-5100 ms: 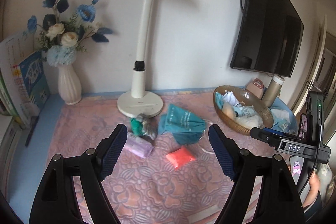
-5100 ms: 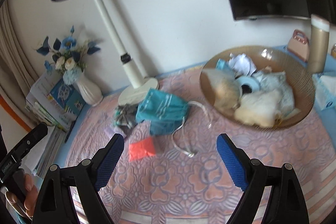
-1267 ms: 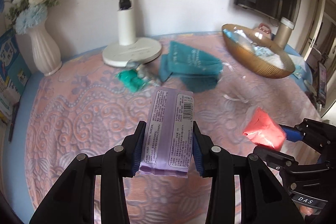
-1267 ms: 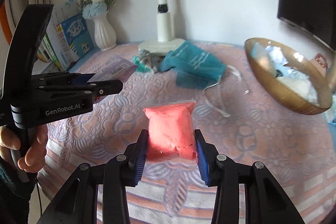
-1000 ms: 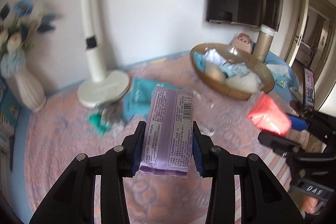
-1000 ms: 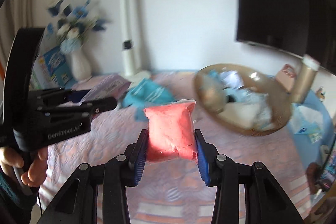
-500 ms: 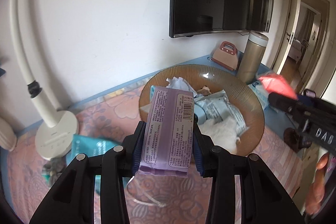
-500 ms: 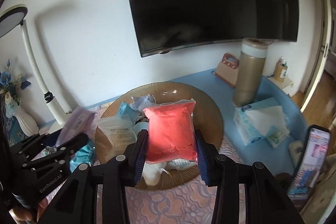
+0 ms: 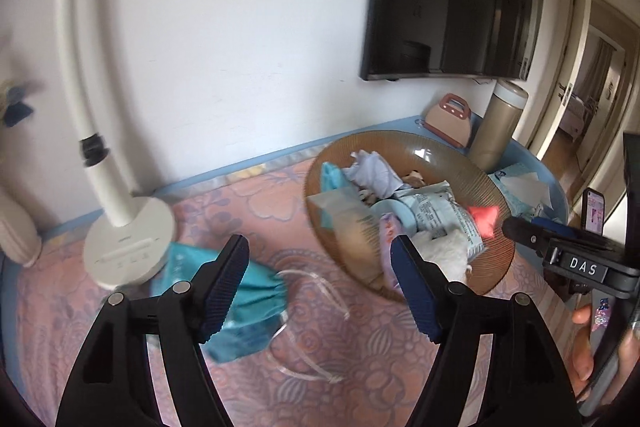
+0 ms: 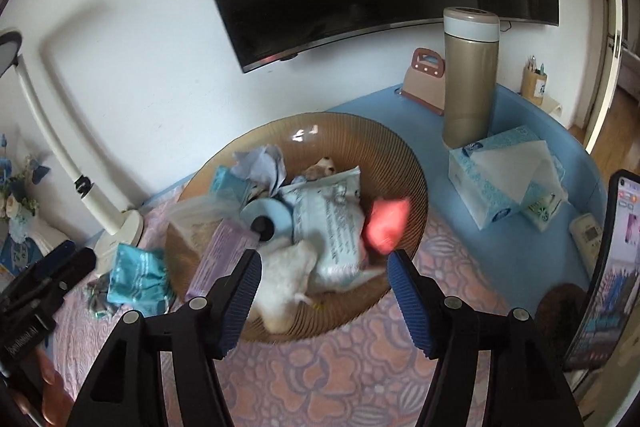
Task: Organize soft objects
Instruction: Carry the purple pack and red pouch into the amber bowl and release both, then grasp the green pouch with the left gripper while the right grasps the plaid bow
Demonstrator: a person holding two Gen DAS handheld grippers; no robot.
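My left gripper [image 9: 320,287] is open and empty, just left of the brown ribbed bowl [image 9: 476,167]. My right gripper [image 10: 322,293] is open and empty at the bowl's [image 10: 360,131] near rim. The red pouch [image 10: 386,225] is blurred, in or just above the bowl's right side; it also shows in the left wrist view [image 9: 485,221]. The purple packet [image 10: 220,259] lies at the bowl's left side, and in the left wrist view [image 9: 390,239]. A teal pouch [image 9: 248,291] with white strings lies on the pink cloth, also seen in the right wrist view [image 10: 136,277].
The bowl holds several soft packets and a white plush [image 10: 288,267]. A white lamp base [image 9: 128,239] stands at the left. A gold flask [image 10: 470,75], pink holder [image 10: 426,75] and tissue box [image 10: 504,175] stand at the right. A phone [image 10: 604,287] stands at the far right.
Both grippers have opened and let go: the purple packet now lies in the bowl and the red pouch is dropping into its right side. Both grippers have pulled back slightly.
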